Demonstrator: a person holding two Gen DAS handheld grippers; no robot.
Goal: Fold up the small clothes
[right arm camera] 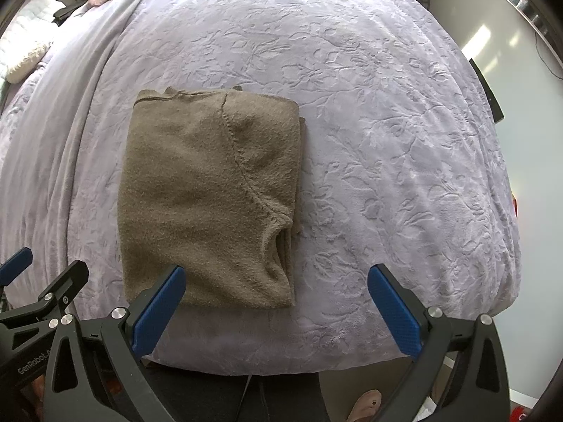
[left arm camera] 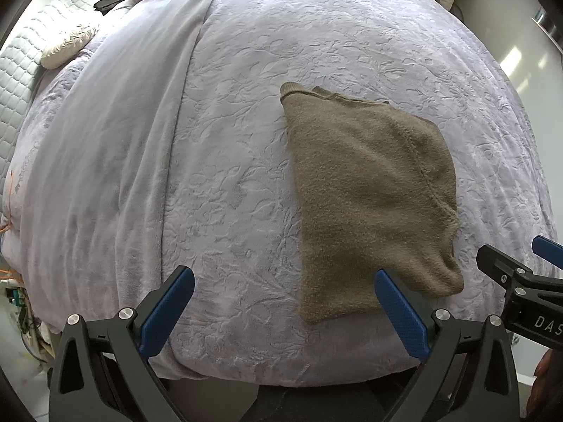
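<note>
Sweater [right arm camera: 207,197] lies folded on the bed [right arm camera: 387,123]; your left hand-held gripper [left arm camera: 285,302] and right hand-held gripper [right arm camera: 276,302] gape wide, empty. Snag one layer and the fold could spill.

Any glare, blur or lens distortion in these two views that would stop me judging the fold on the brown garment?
Left wrist view: strong fisheye bulge, dark corners, bright window patches at right; the brown garment is sharp, evenly lit. Right wrist view: same barrel warp, glare at upper right only; the garment's seam and stacked layers read clearly on the lilac bedspread. No motion blur in either.
</note>
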